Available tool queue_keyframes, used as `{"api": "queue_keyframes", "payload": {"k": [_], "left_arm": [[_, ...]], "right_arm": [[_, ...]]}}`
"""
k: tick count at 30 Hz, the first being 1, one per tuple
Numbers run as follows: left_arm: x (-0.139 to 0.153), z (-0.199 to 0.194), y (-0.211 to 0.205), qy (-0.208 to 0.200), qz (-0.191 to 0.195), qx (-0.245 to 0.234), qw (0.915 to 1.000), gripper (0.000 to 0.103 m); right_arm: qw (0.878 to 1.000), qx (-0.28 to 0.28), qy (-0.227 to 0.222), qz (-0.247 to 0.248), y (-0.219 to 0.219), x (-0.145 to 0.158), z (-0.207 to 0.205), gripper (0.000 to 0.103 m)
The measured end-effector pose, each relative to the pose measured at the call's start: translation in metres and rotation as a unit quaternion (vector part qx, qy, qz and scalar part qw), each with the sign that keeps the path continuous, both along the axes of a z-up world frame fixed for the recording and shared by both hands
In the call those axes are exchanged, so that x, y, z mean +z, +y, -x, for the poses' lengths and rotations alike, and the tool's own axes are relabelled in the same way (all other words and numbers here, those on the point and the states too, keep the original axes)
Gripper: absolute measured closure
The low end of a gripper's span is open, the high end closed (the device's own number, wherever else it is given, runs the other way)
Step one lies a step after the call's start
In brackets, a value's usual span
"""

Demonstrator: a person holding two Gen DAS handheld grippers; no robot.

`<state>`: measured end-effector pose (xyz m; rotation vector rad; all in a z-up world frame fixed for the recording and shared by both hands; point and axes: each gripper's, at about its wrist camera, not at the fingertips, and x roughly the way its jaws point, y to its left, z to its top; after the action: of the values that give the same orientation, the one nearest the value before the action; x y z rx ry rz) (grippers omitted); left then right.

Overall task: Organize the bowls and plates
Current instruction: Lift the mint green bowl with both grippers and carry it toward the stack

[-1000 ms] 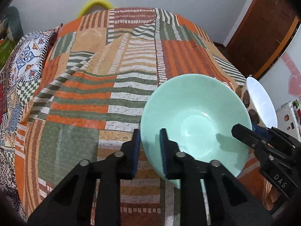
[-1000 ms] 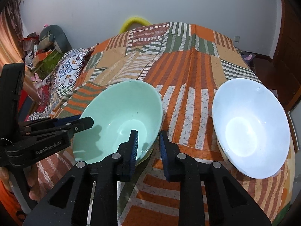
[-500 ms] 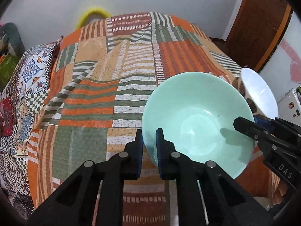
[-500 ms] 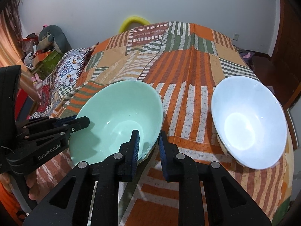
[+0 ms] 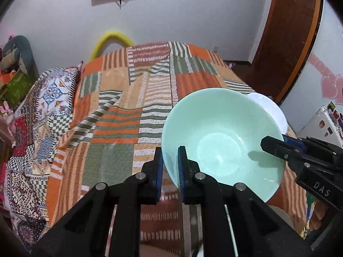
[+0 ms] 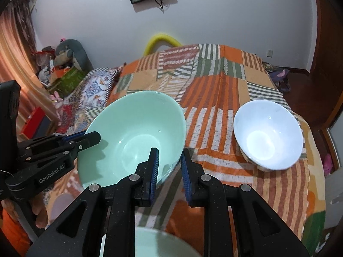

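The green bowl (image 6: 133, 137) is glossy, pale mint, empty and tilted, held clear of the bed with fingers pinching its rim on two sides. The white bowl (image 6: 268, 135) sits upright and empty on the striped patchwork bedspread (image 6: 214, 98), apart from the green one. A second mint rim (image 6: 158, 244) shows at the right view's bottom edge.

Left claw (image 5: 170, 167) pinching green bowl (image 5: 223, 137) rim, right claw (image 5: 276, 147) opposite

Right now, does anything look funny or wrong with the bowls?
The green bowl is tilted in the air above the striped cloth, pinched at opposite rims by the left gripper and right gripper. The white bowl rests on the cloth. Nothing looks spilled or broken.
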<state>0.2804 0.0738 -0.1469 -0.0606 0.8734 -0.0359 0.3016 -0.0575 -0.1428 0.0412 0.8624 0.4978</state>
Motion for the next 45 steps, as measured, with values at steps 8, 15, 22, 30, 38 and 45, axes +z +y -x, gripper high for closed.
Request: {"api": "queue_keyframes", "payload": {"k": [8, 15, 22, 30, 38, 45], "left_arm": [[0.029, 0.059, 0.001, -0.023, 0.001, 0.005, 0.9997, 0.091], [0.046, 0.108, 0.011, -0.042, 0.016, 0.020, 0.9988, 0.091], [0.057, 0.153, 0.027, -0.051, 0.014, 0.038, 0.9978, 0.091], [0.052, 0.189, 0.044, -0.052, 0.004, 0.066, 0.9965, 0.091], [0.027, 0.212, 0.064, -0.032, 0.020, 0.096, 0.9947, 0.091], [-0.007, 0.214, 0.081, 0.002, 0.040, 0.115, 0.9926, 0.091]], "right_arm": [[1.000, 0.013, -0.021, -0.009, 0.003, 0.019, 0.038, 0.084], [0.999, 0.035, -0.036, -0.010, 0.010, 0.033, 0.066, 0.084], [0.997, 0.061, -0.038, -0.015, 0.023, 0.033, 0.093, 0.084], [0.995, 0.092, -0.027, -0.024, 0.043, 0.024, 0.115, 0.084], [0.993, 0.119, -0.012, -0.015, 0.065, 0.009, 0.126, 0.084], [0.992, 0.130, 0.007, 0.001, 0.080, -0.013, 0.131, 0.083]]}}
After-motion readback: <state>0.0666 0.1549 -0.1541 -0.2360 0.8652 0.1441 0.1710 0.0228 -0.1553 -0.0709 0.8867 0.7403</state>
